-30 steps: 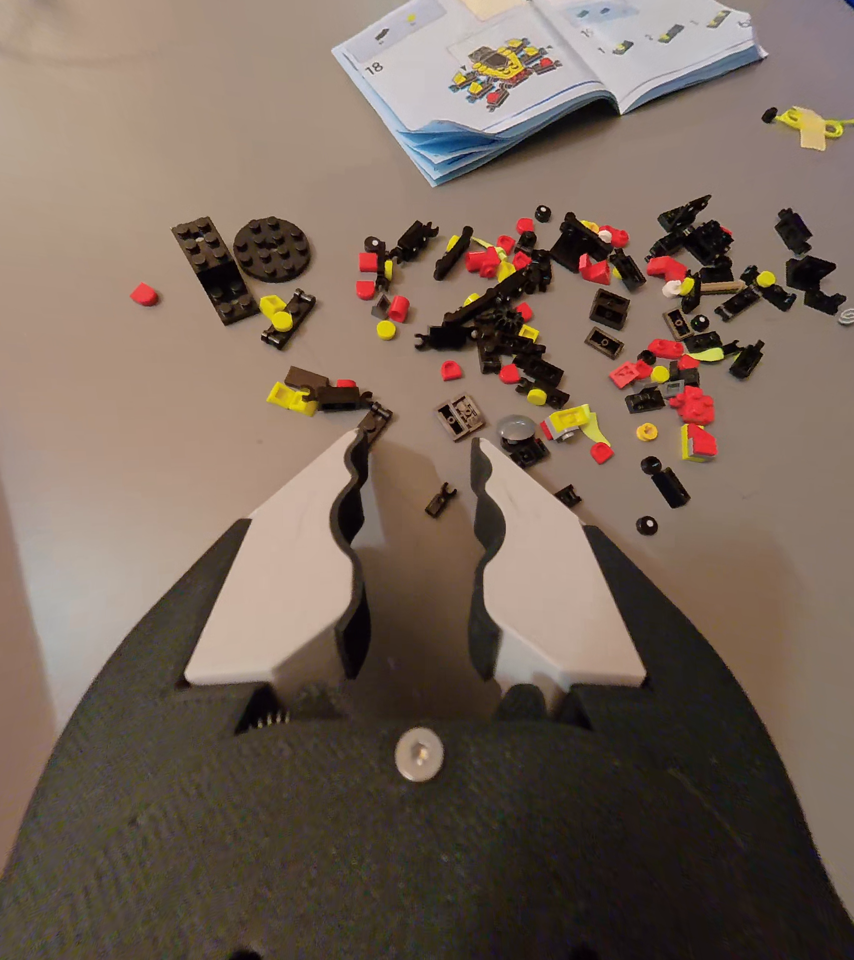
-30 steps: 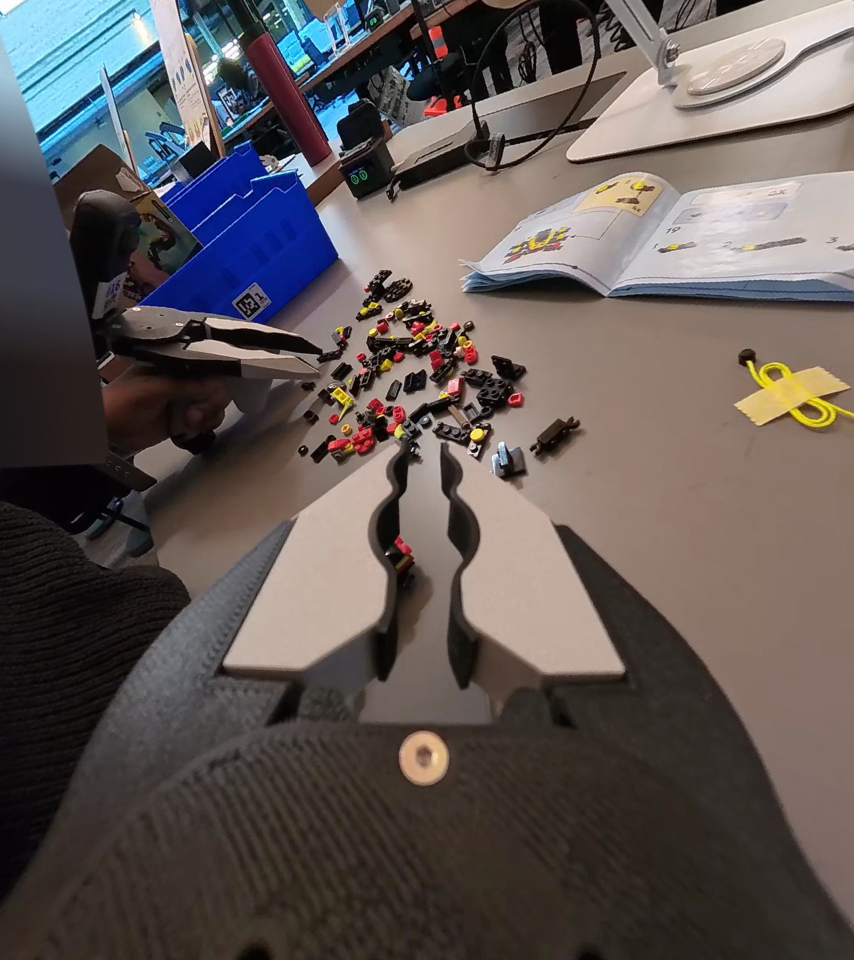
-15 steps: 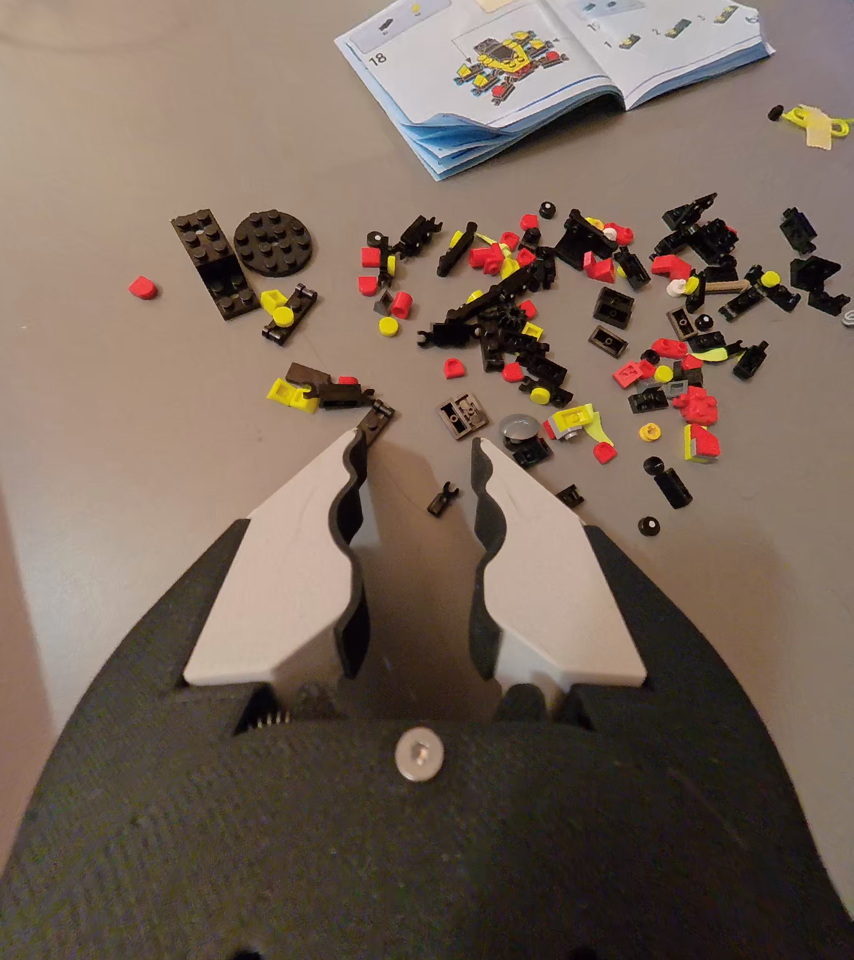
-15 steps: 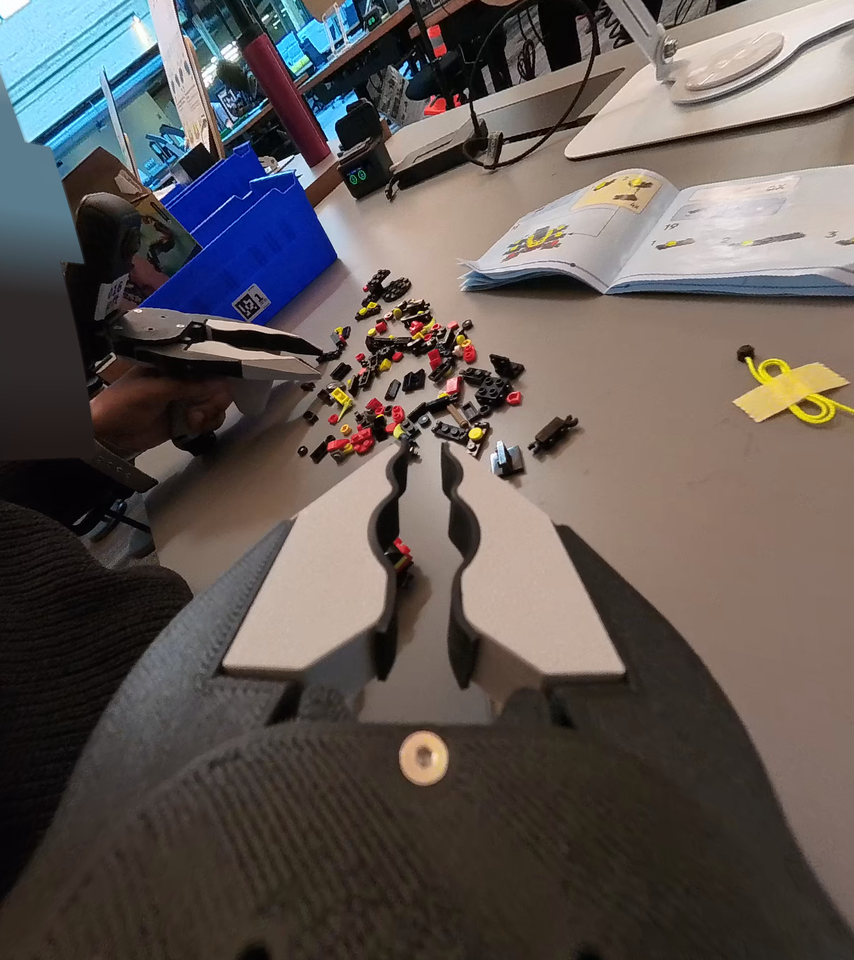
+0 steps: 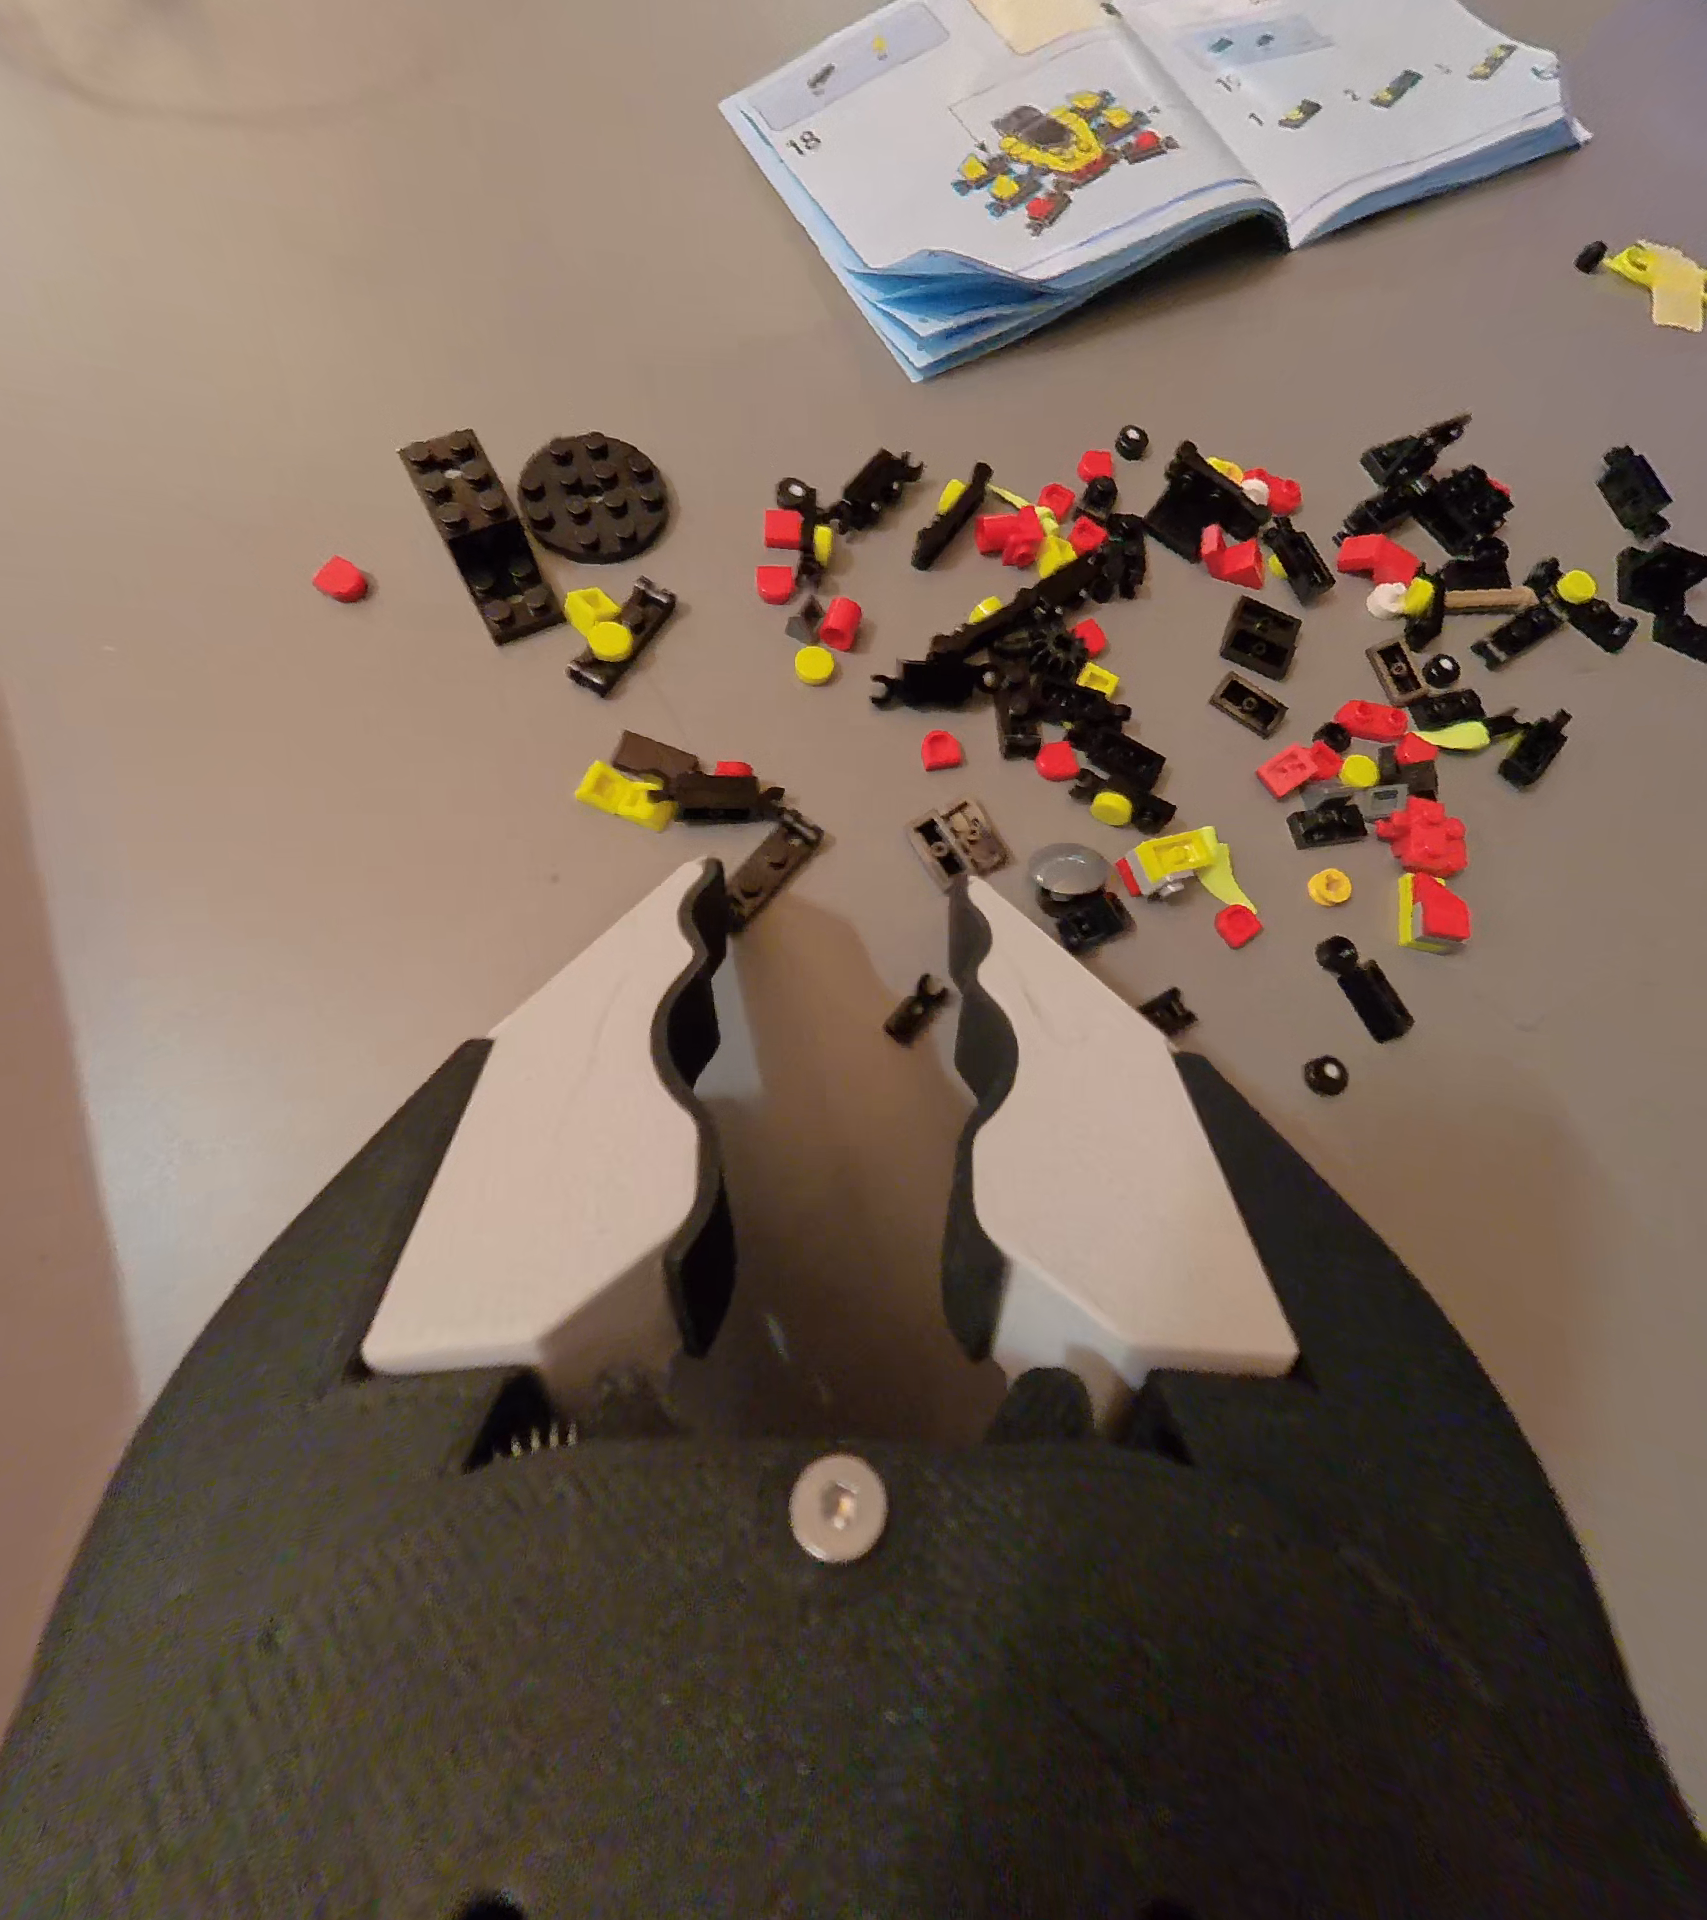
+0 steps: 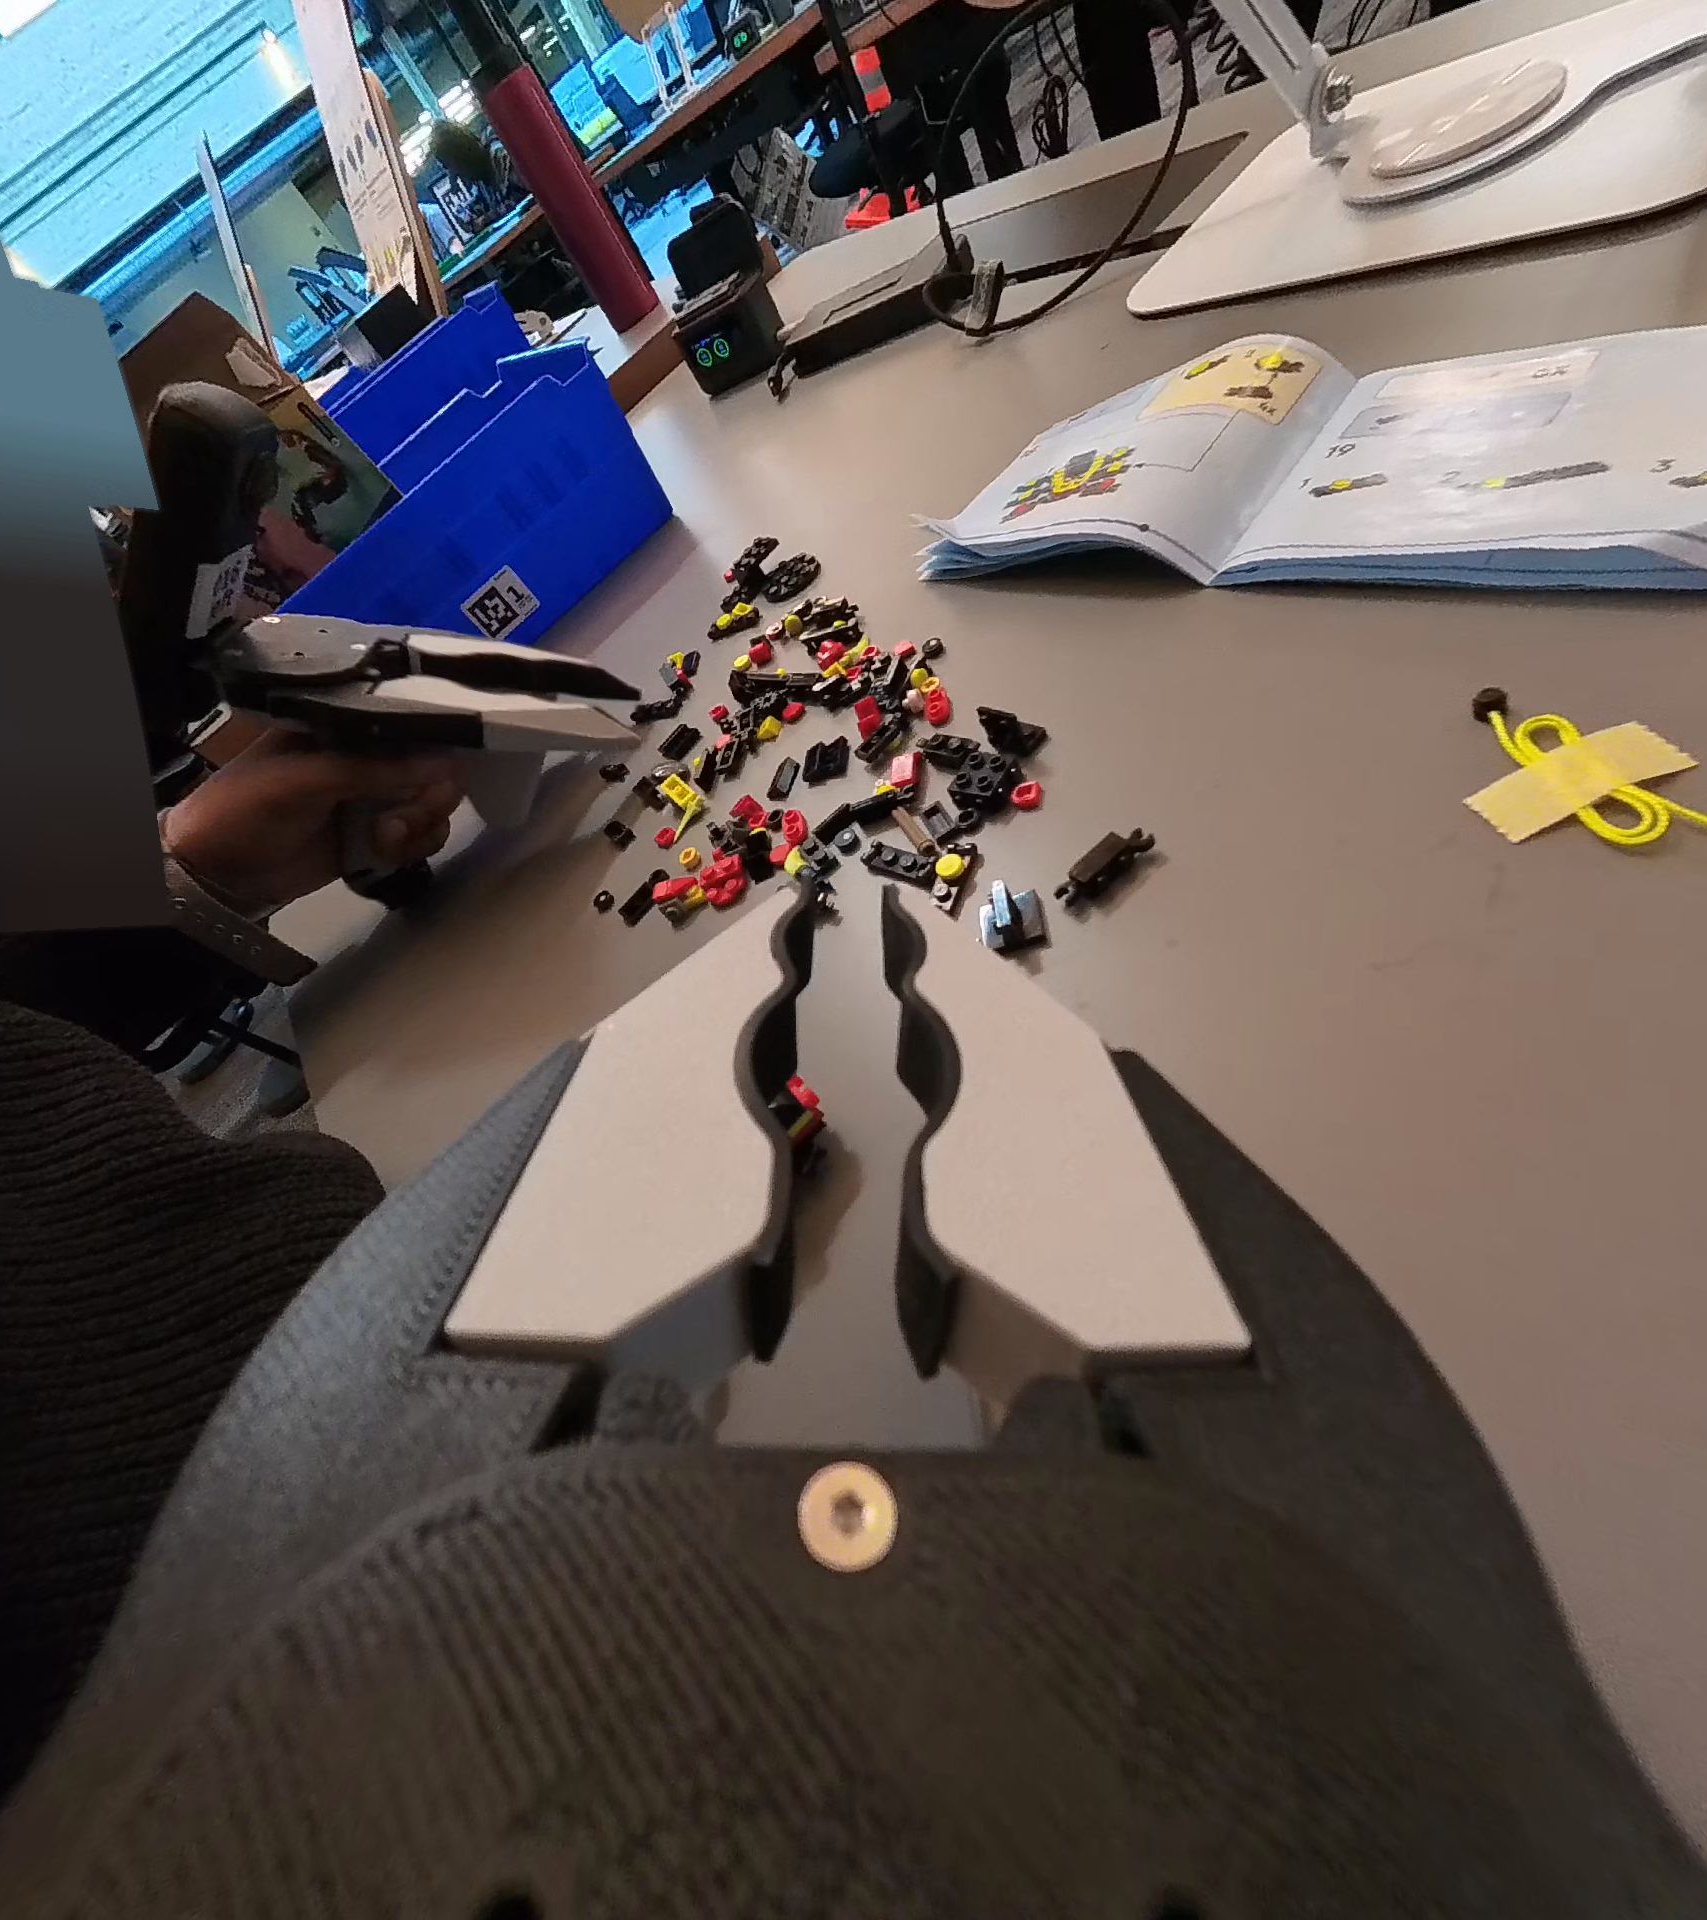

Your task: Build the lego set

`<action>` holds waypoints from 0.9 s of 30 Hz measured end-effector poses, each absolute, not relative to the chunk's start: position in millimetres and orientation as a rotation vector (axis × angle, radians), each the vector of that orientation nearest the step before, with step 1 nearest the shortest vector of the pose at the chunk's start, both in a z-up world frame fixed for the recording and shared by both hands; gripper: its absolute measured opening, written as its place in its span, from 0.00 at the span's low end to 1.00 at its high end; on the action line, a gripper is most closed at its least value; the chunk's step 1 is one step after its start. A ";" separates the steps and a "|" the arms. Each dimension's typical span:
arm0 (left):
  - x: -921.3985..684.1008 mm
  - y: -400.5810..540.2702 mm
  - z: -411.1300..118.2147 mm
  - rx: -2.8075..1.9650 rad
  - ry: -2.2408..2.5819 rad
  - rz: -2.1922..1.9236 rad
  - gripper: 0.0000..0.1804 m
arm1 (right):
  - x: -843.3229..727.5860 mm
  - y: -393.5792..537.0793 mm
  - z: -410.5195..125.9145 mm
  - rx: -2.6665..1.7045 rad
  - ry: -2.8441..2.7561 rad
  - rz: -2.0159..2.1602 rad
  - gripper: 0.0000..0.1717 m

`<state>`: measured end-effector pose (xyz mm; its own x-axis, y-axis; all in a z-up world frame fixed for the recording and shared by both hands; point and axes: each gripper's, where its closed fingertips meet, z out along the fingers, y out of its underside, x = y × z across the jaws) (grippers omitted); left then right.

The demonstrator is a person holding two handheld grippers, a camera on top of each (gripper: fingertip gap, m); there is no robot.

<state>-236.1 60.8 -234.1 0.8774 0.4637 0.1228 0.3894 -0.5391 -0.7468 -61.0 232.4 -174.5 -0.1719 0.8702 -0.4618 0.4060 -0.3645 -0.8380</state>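
The left gripper (image 5: 833, 894) hangs wide open and empty over loose toy bricks (image 5: 1067, 665), while the right gripper (image 6: 847, 904), open just a little with nothing pinched between its tips, waits near a small red and yellow piece (image 6: 799, 1114).

Grey table (image 5: 205, 312) strewn with small plastic building bricks

A loose scatter of black, red and yellow plastic bricks (image 5: 1088, 665) lies mid-table; beyond it an open pale-blue paper instruction booklet (image 5: 1088, 177) (pages up), to the booklet's right a yellow cord under a strip of tape (image 5: 1680, 286). Left of the scatter sit a black round studded plate (image 5: 597, 497), a long black plate (image 5: 480, 535) and a lone red piece (image 5: 340, 578).
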 end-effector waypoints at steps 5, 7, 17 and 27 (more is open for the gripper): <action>-252.9 55.3 -226.7 -2.156 -0.641 0.222 0.23 | -60.9 232.3 -173.9 -1.694 -1.457 1.557 0.06; -252.8 55.4 -227.9 -2.162 -0.644 0.216 0.23 | -60.6 232.7 -173.5 -1.694 -1.453 1.560 0.06; -253.1 55.5 -231.0 -2.175 -0.658 0.194 0.22 | -61.0 234.9 -174.3 -1.708 -1.438 1.572 0.06; -256.4 57.1 -231.7 -2.165 -0.688 0.172 0.20 | -63.0 237.2 -178.5 -1.740 -1.424 1.591 0.07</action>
